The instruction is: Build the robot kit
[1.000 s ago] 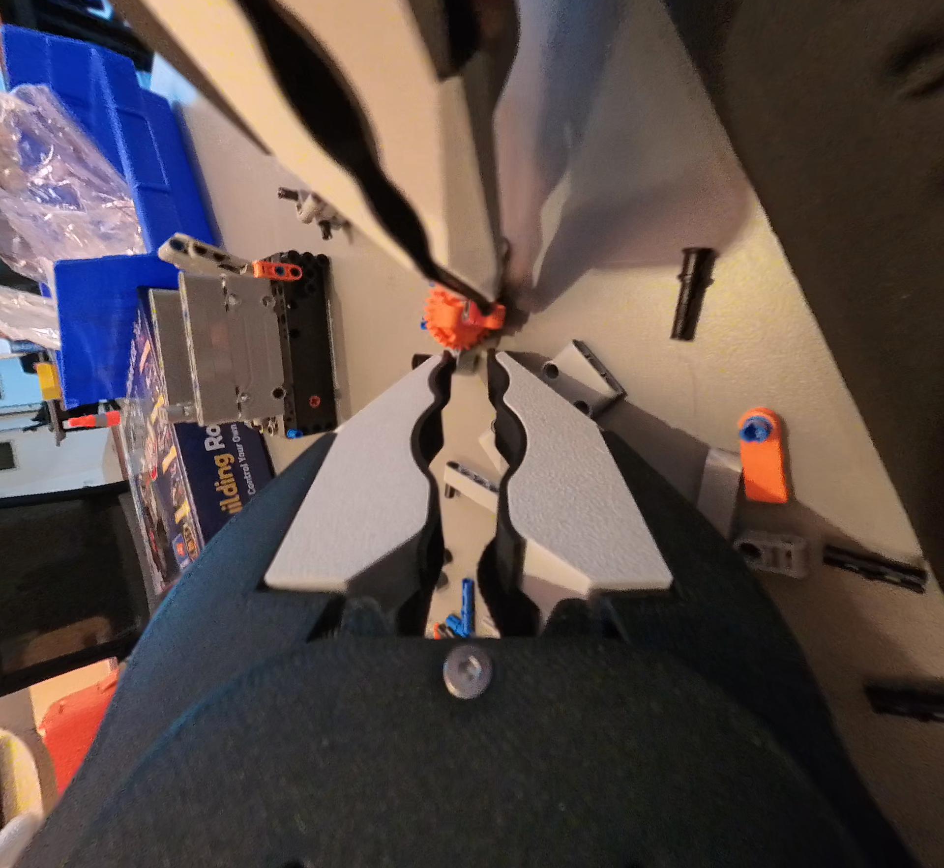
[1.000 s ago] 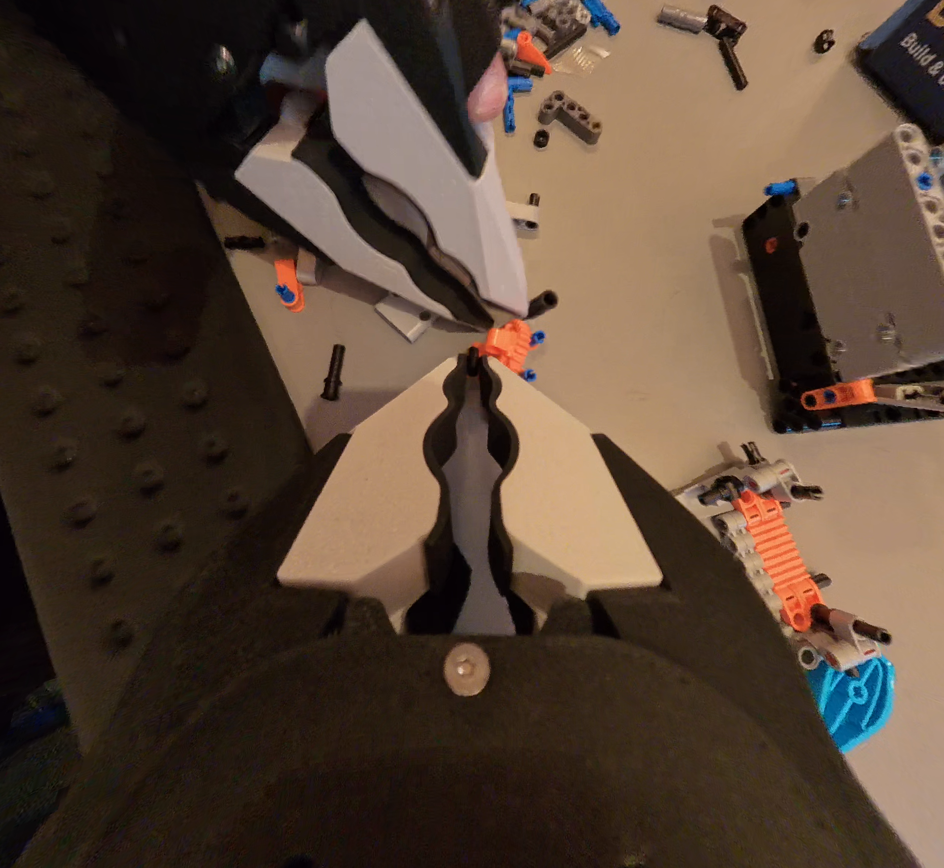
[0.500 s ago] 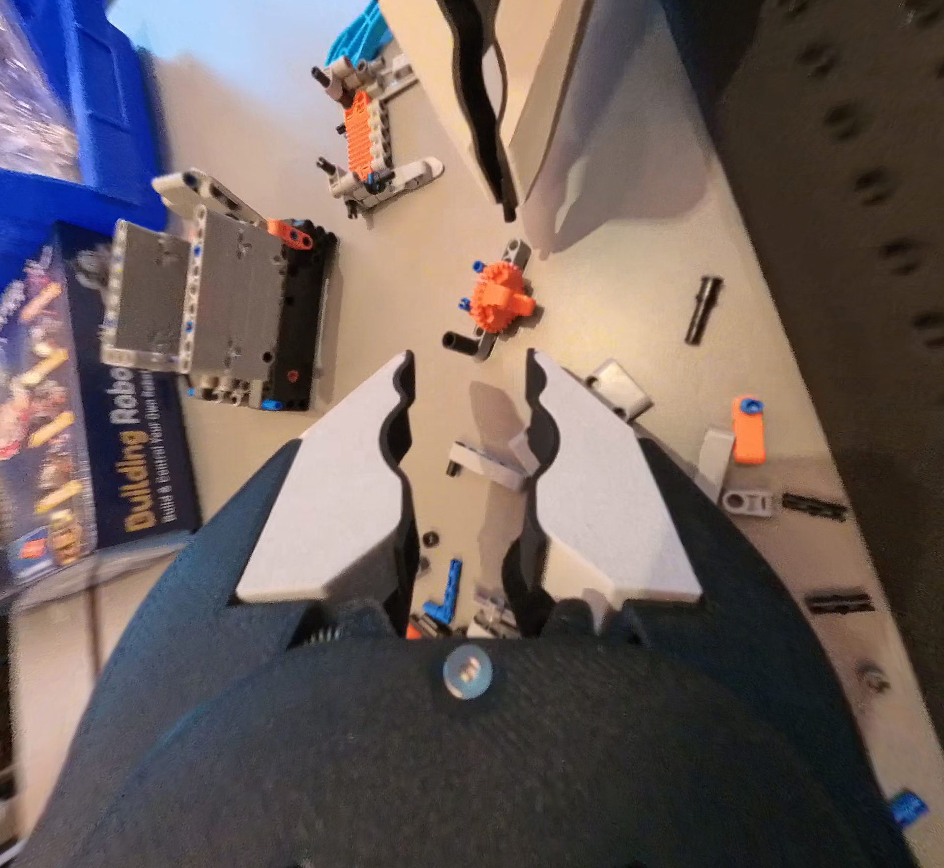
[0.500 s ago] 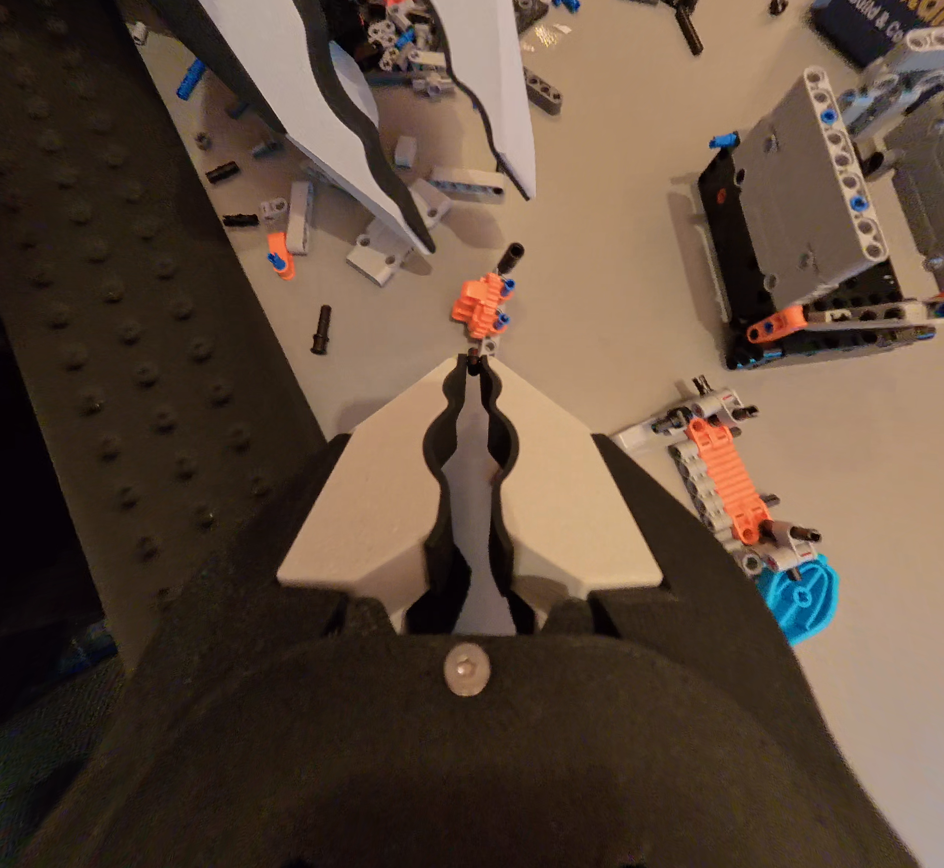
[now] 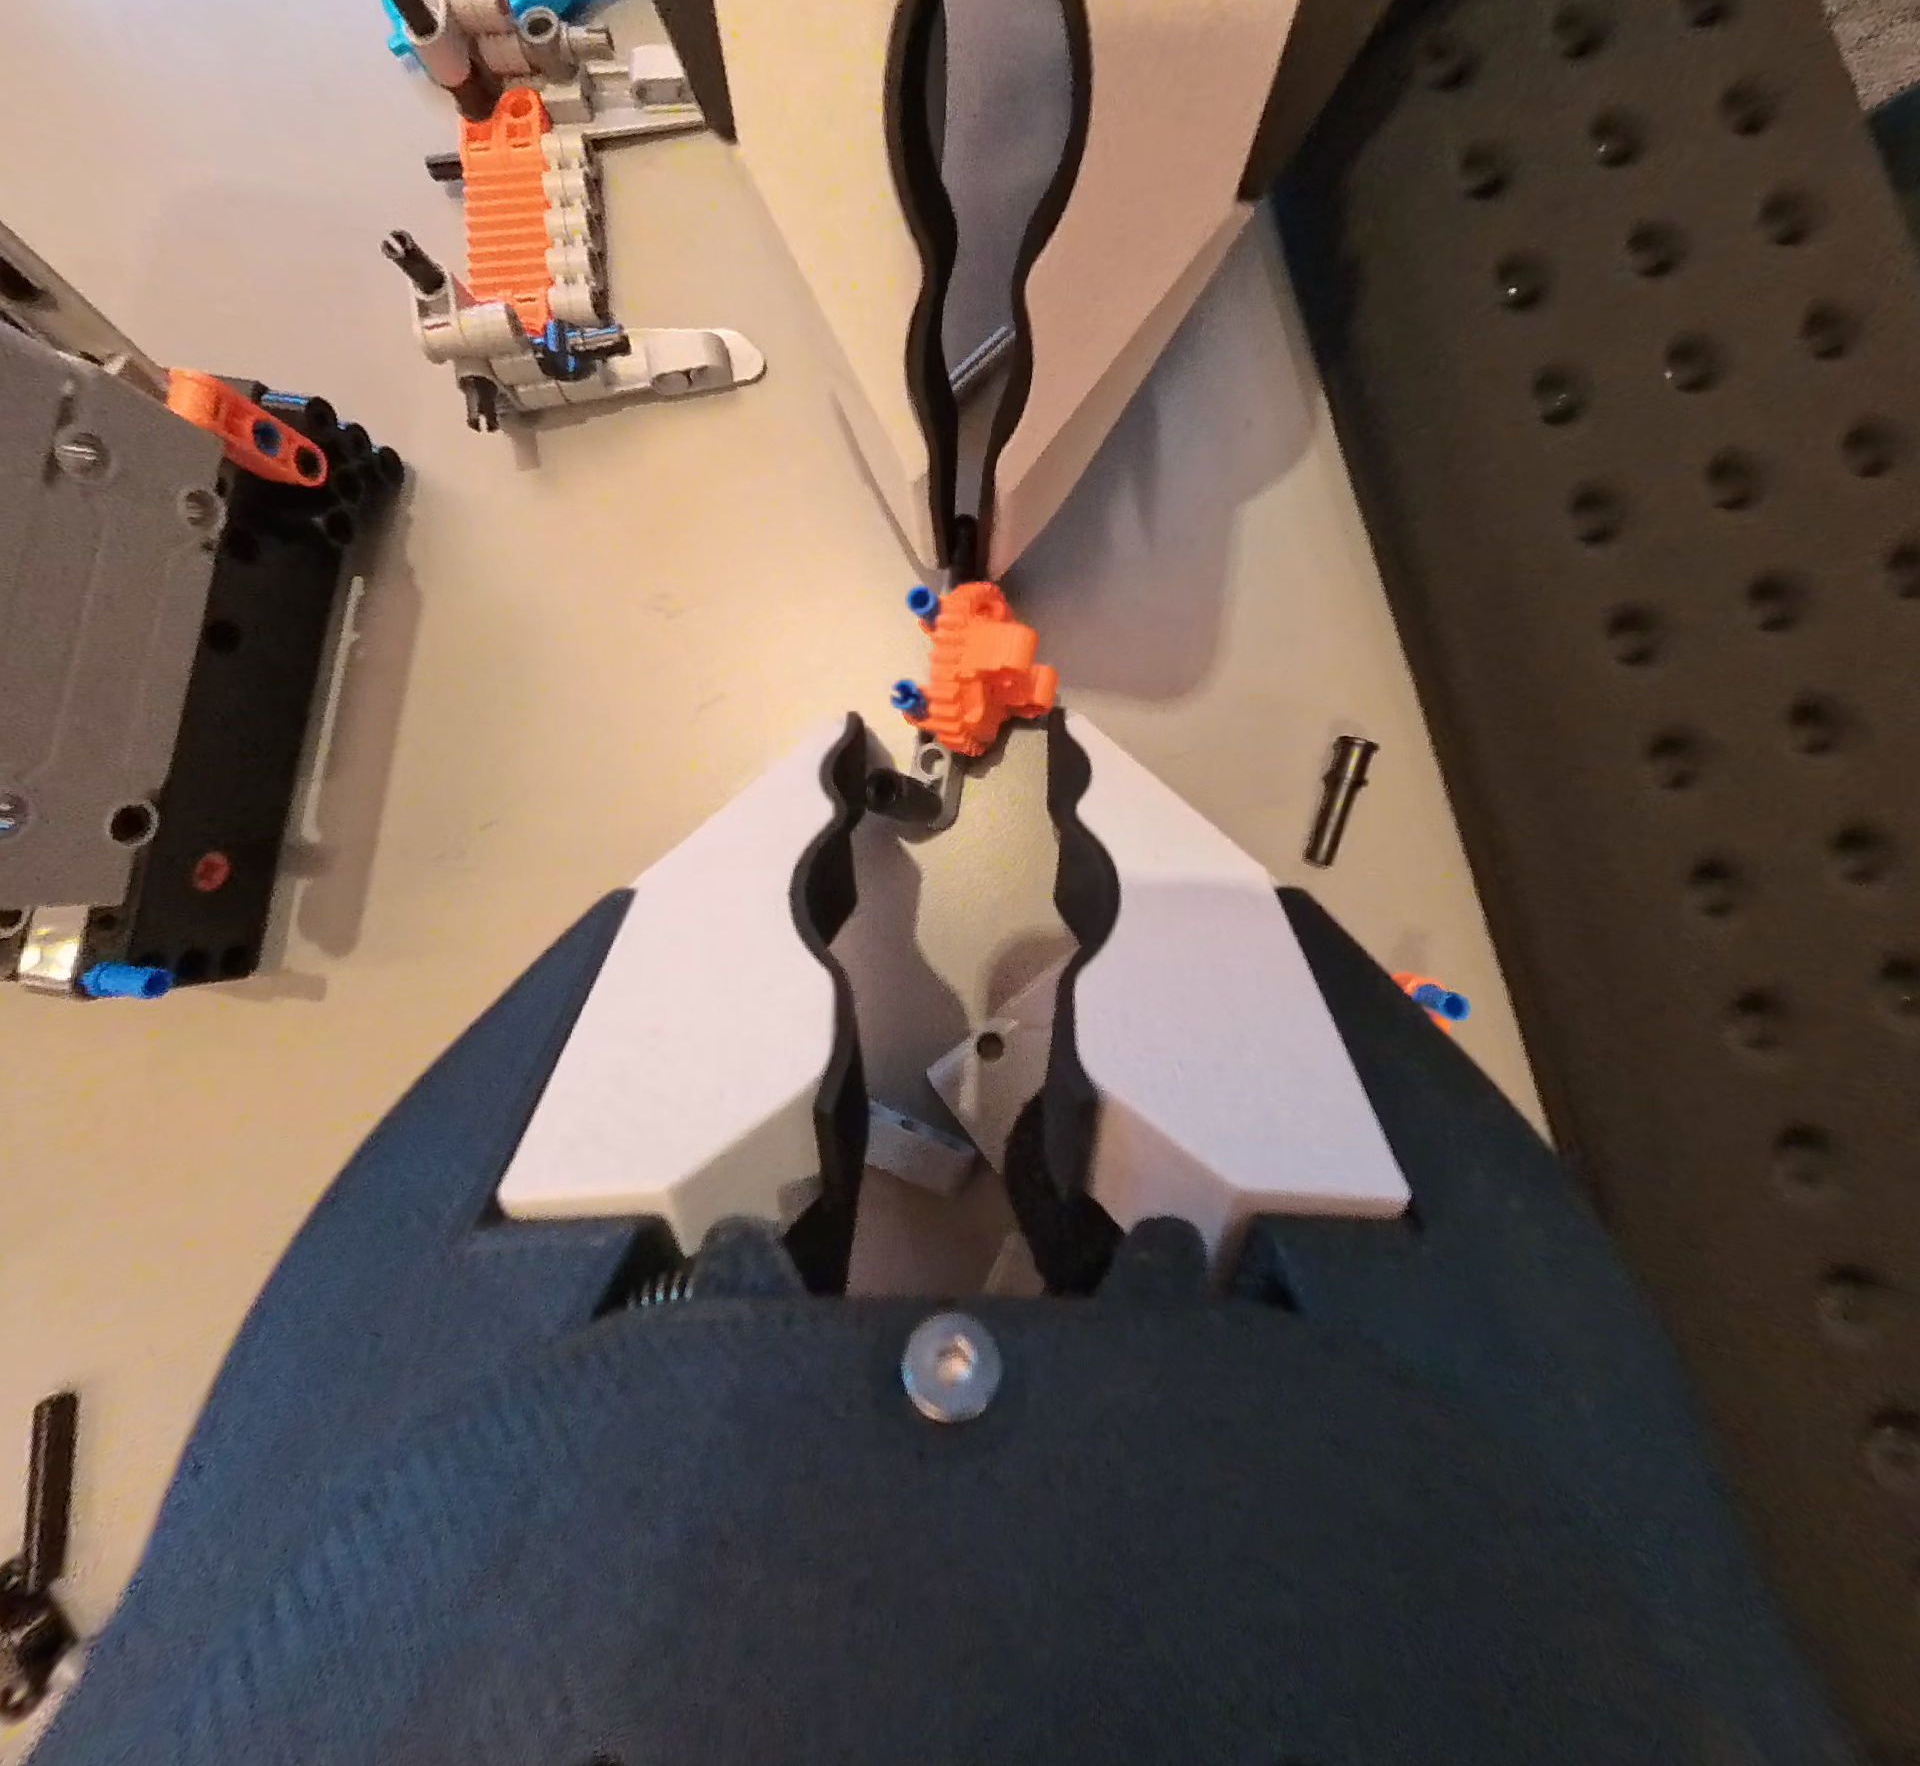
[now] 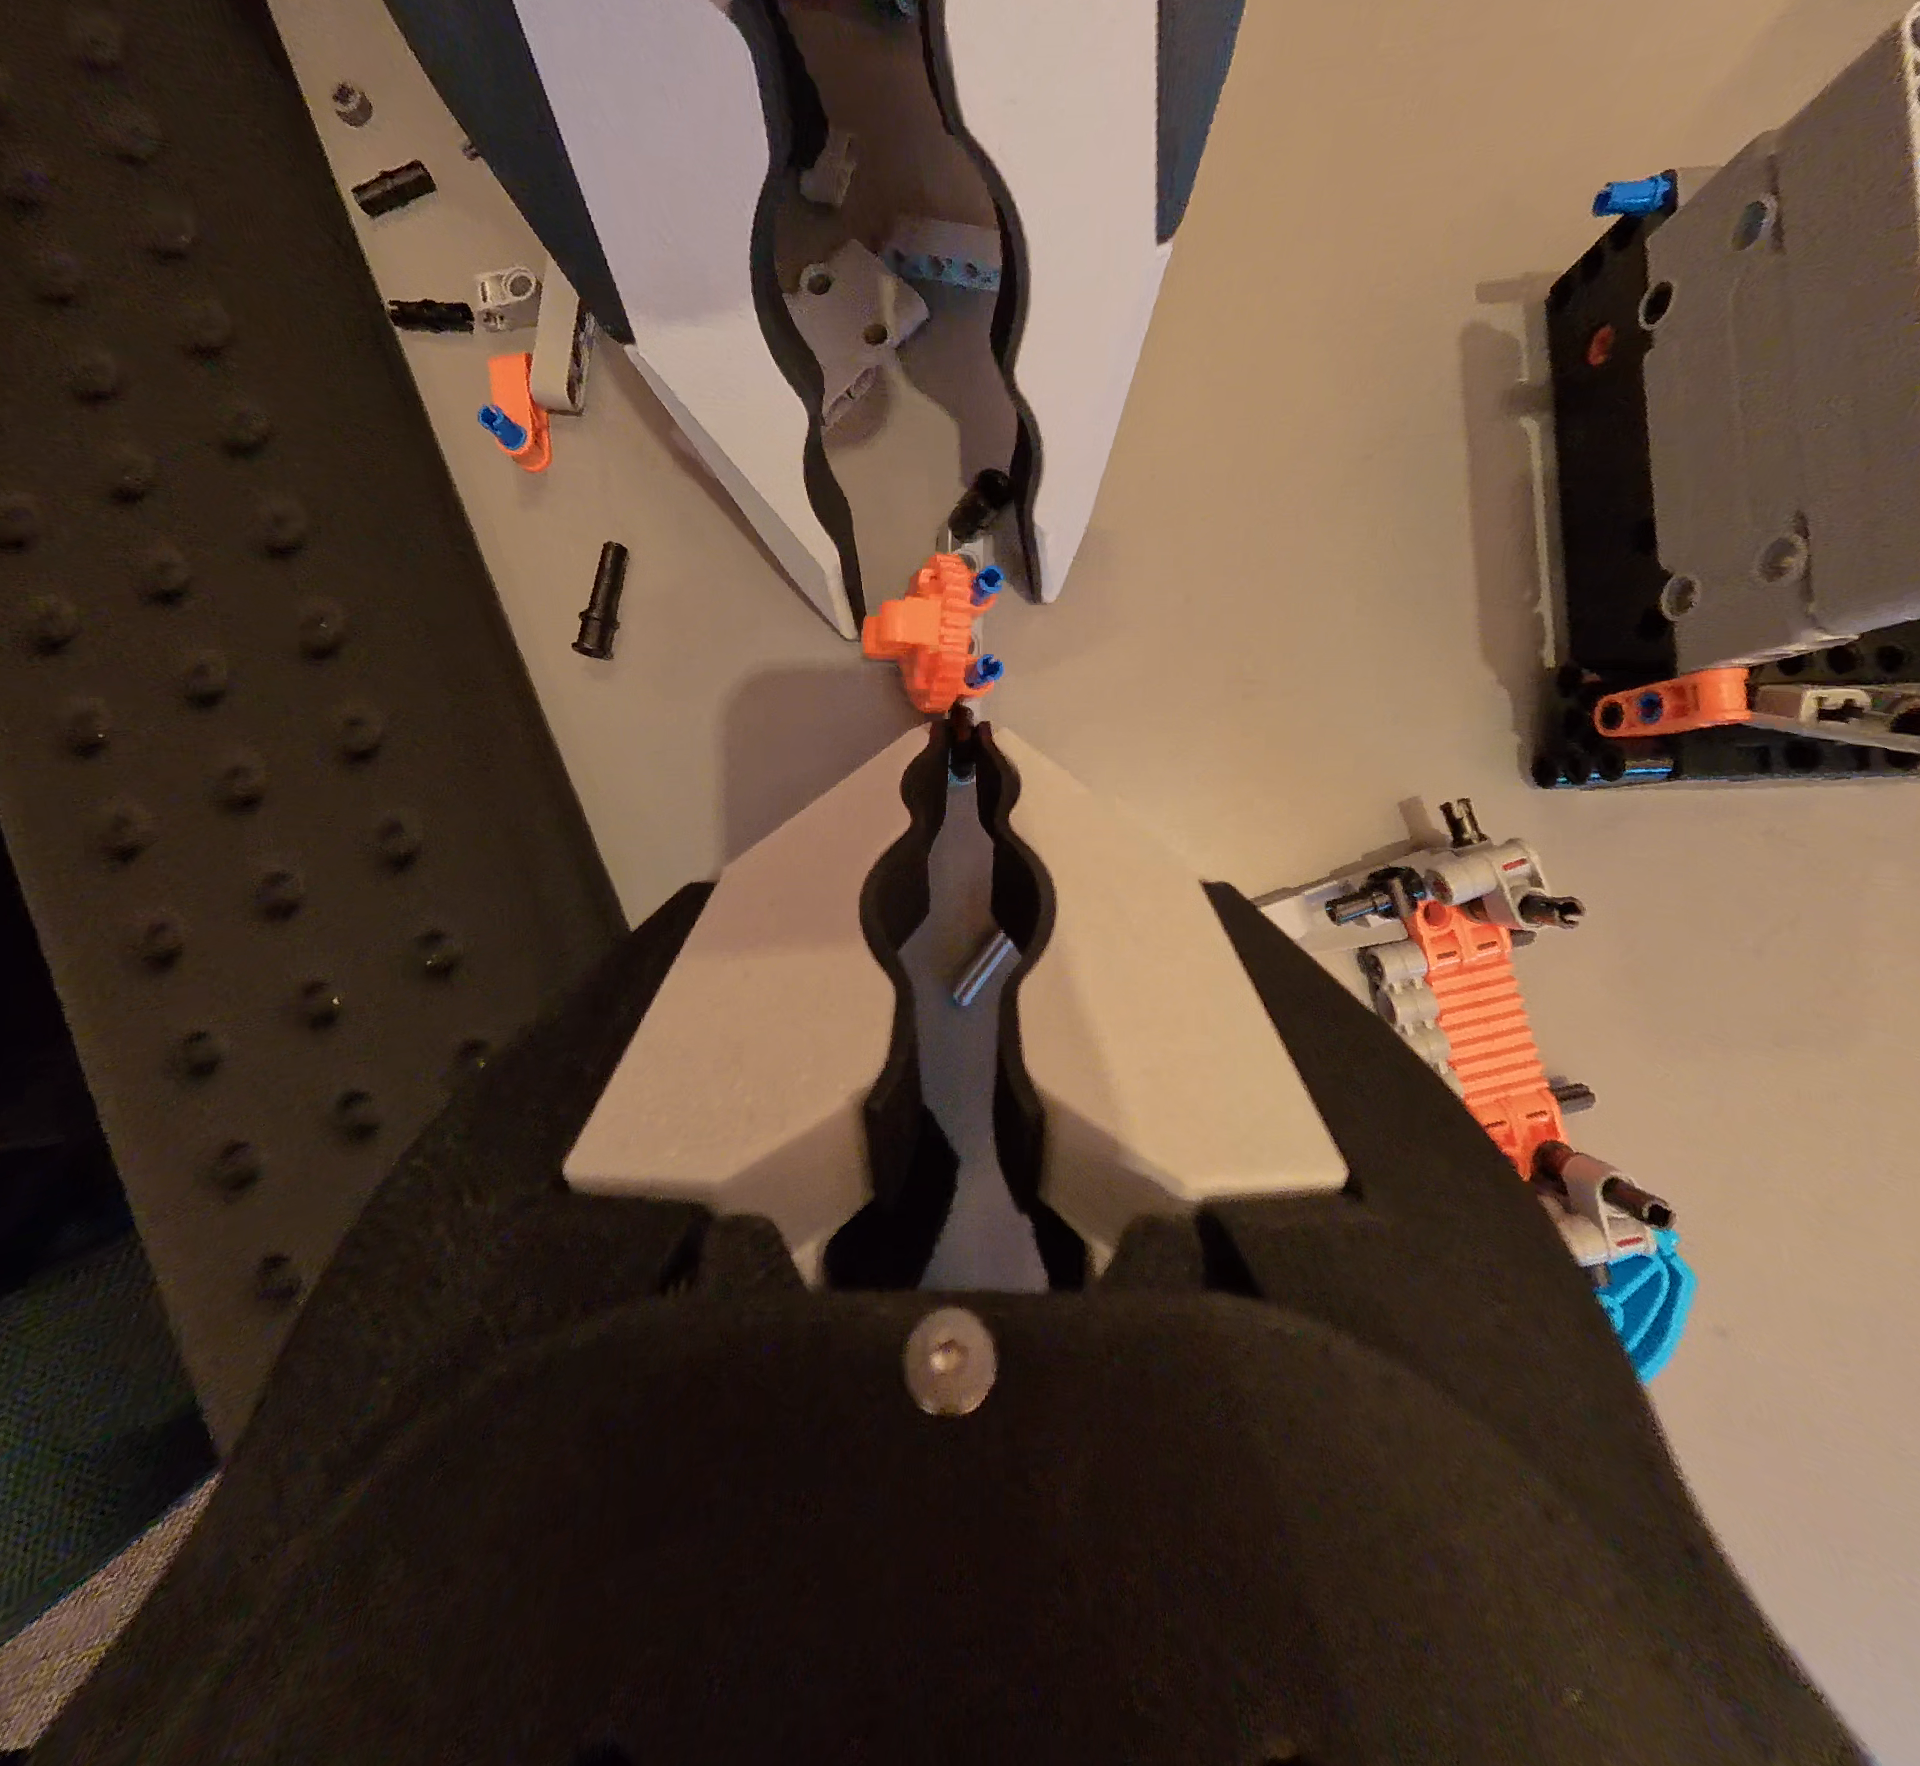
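— Where's the orange gear piece [image 5: 982,672]?

— On the table [image 5: 644,636], between both tips. My right gripper [image 6: 961,748] is pinched on the black pin at its near end; the long axis runs straight from it to my left gripper [image 5: 951,740].

— And the left?

— Spread, flanking the grey lever end with its black stub. Half a second ago it sat farther back; it has closed in.
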A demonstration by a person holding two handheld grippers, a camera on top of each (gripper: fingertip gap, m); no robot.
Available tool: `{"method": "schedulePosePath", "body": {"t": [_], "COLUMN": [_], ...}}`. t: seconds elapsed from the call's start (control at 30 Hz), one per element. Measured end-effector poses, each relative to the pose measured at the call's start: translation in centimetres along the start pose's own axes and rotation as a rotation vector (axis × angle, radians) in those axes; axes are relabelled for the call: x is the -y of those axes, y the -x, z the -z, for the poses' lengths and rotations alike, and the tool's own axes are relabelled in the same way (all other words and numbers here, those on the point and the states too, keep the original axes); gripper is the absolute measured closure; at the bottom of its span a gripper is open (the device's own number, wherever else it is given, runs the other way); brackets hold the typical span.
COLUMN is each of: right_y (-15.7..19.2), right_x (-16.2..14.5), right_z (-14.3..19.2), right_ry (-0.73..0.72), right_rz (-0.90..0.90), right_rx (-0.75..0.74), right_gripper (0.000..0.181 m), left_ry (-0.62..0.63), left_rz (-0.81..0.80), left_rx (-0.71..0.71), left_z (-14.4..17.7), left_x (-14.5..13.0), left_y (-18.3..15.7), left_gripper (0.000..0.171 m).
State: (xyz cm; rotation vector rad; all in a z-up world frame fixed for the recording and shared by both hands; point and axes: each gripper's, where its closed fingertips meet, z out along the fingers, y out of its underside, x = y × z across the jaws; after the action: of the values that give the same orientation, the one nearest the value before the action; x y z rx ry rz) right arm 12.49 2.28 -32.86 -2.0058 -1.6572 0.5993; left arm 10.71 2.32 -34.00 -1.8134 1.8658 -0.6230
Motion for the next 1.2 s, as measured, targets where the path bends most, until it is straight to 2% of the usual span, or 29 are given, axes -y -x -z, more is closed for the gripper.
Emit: {"method": "schedulePosePath", "body": {"t": [0.17, 0.27, 0.43, 0.83, 1.2], "right_y": [-0.2, -0.3, -0.6, -0.3, -0.2], "right_x": [-0.1, -0.3, -0.4, -0.4, -0.6], "right_z": [0.8, 0.9, 0.9, 0.4, 0.2], "right_ry": [0.006, 0.023, 0.048, 0.087, 0.219], "right_rz": [0.008, 0.017, 0.026, 0.057, 0.179], "right_rx": [0.005, 0.002, 0.001, 0.029, 0.008], "right_gripper": [0.179, 0.179, 0.179, 0.179, 0.179], "left_ry": [-0.002, 0.006, 0.002, 0.051, 0.027], "left_rz": [-0.033, -0.082, -0.078, -0.058, -0.030], "left_rx": [0.014, 0.037, 0.014, -0.042, -0.064], "left_z": [0.1, 0.2, 0.2, 1.1, 0.9], "left_x": [-0.1, -0.2, -0.2, -1.0, -1.1], "left_y": [0.0, 0.2, 0.1, 0.2, 0.2], "left_gripper": [0.146, 0.160, 0.165, 0.166, 0.166]}}
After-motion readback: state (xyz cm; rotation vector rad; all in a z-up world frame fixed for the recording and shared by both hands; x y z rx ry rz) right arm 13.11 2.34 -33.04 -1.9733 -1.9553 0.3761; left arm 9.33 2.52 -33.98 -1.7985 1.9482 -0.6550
